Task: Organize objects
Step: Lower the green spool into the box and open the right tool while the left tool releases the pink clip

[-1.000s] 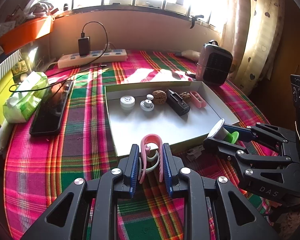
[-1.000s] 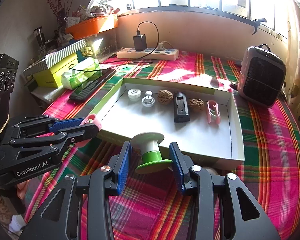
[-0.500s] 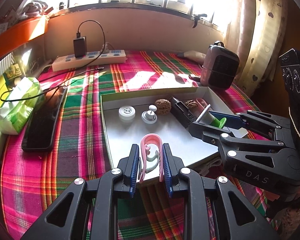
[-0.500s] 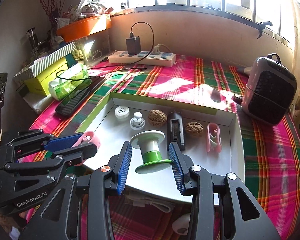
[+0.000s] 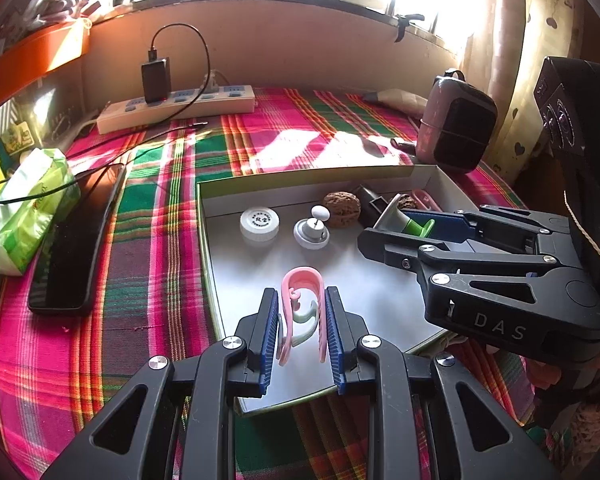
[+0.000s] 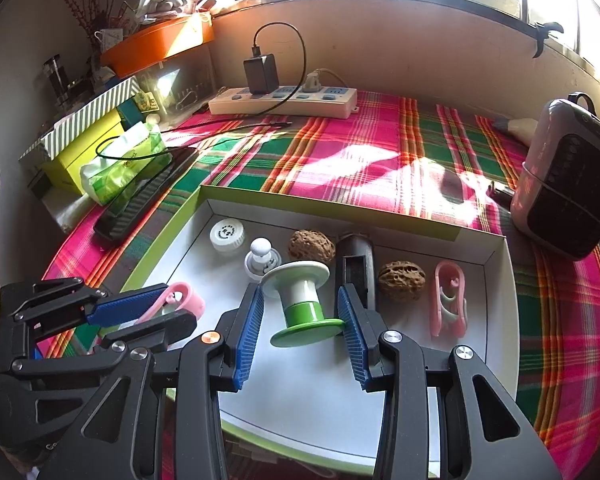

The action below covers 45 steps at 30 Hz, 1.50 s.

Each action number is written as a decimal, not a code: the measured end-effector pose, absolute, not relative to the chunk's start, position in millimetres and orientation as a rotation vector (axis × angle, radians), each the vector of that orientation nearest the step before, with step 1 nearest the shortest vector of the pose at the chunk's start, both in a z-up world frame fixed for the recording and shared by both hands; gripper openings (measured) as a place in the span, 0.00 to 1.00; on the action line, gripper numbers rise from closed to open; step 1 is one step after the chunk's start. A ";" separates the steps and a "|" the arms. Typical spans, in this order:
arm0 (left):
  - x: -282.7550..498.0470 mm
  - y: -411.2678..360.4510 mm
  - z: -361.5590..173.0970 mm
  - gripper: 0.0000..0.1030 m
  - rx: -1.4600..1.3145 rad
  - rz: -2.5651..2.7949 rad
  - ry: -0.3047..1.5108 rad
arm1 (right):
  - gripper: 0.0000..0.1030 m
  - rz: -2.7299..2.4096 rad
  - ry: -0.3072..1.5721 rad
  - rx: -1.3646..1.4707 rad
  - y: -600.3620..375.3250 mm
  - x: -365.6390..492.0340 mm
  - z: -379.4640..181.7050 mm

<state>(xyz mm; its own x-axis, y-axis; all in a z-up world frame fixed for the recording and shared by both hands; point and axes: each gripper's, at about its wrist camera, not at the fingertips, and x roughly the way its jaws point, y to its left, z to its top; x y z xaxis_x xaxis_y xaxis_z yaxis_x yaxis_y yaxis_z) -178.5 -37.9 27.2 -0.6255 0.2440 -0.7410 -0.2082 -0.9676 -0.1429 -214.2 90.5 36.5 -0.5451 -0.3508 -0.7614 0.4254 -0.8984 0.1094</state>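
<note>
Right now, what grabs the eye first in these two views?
Both tongs hover over the white tray, each loaded: the left tongs pinch a pink clip, the right tongs a green-and-white spool. Along the tray's far side runs a row of small things, among them two walnuts and a second pink clip. Underneath, the loud pink-and-green plaid cloth is streaked with sun.

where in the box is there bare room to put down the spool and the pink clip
The white box floor is bare across its near half, in front of the row. The back is crowded: cap, knob, two walnuts, black case, pink clip. Green spool and held clip hang over the free patch.
</note>
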 end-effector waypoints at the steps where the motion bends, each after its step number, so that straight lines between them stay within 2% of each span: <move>1: -178.6 -37.3 27.0 0.20 -1.201 2.628 -0.057 | 0.39 -2.420 0.121 1.173 89.7 -215.8 35.5; 45: -186.9 -28.0 19.6 0.21 -1.207 2.641 0.002 | 0.39 -2.384 0.233 1.183 71.3 -235.5 25.4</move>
